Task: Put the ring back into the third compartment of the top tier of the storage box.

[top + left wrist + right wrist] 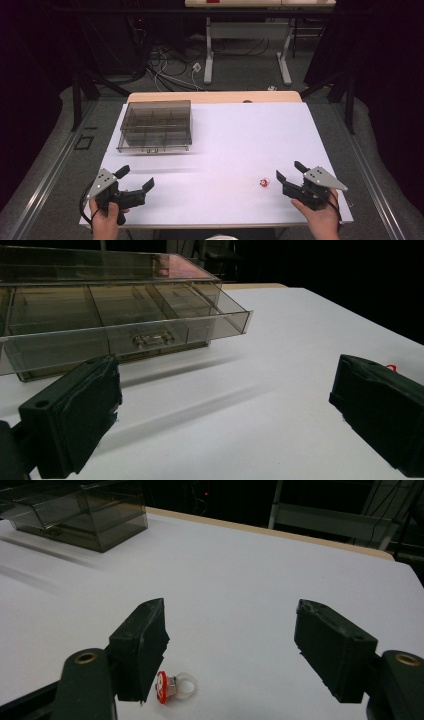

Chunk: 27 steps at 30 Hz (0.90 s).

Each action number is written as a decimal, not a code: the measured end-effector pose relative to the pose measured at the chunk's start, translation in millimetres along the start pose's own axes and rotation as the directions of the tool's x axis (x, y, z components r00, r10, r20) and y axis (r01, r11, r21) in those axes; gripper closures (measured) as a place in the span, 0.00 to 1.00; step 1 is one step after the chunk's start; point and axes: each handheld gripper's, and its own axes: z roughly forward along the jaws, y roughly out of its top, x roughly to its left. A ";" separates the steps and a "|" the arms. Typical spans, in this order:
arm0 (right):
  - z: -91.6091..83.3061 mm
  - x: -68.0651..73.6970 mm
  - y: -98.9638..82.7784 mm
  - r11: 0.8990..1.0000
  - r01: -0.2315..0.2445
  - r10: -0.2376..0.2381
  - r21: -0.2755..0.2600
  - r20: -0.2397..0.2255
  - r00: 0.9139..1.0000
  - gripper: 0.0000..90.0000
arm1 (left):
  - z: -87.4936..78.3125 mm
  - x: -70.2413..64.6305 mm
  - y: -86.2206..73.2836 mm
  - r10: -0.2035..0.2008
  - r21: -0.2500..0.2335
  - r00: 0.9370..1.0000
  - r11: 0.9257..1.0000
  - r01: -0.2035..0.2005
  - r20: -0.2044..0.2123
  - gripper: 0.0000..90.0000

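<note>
- The right gripper (230, 650) has its two black jaws spread wide, nothing between them but bare white table (240, 580).
- Tiny ring (172, 686) lying on the table right by the left-hand jaw's tip. It's got a clear band and a red and white top, and it looks like it's on its side. Can't tell if it's actually touching the jaw or just beside it.
- Smoky see-through organizer box (80, 512) way off at the top left corner, well apart from the gripper, dividers visible through the walls.
- Far table edge is a tan wood strip (270, 530), and behind it it's dark with some pale metal frame legs (325, 520).
</note>
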 end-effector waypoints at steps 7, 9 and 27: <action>6.8 -1.2 -1.2 0.999 0.041 -0.041 -0.004 -0.034 0.999 0.31 | 0.9 -0.2 0.0 0.000 0.000 1.000 1.000 0.000 0.004 0.00; 8.9 -0.4 -0.6 0.999 0.050 -0.050 0.003 -0.037 0.998 0.32 | 1.8 -0.4 -0.1 0.002 0.004 1.000 1.000 -0.002 0.007 0.00; 29.8 2.0 -0.9 0.999 -0.002 0.007 0.048 -0.097 0.995 0.42 | 1.5 -1.2 -1.8 0.013 0.018 1.000 1.000 -0.013 0.001 0.00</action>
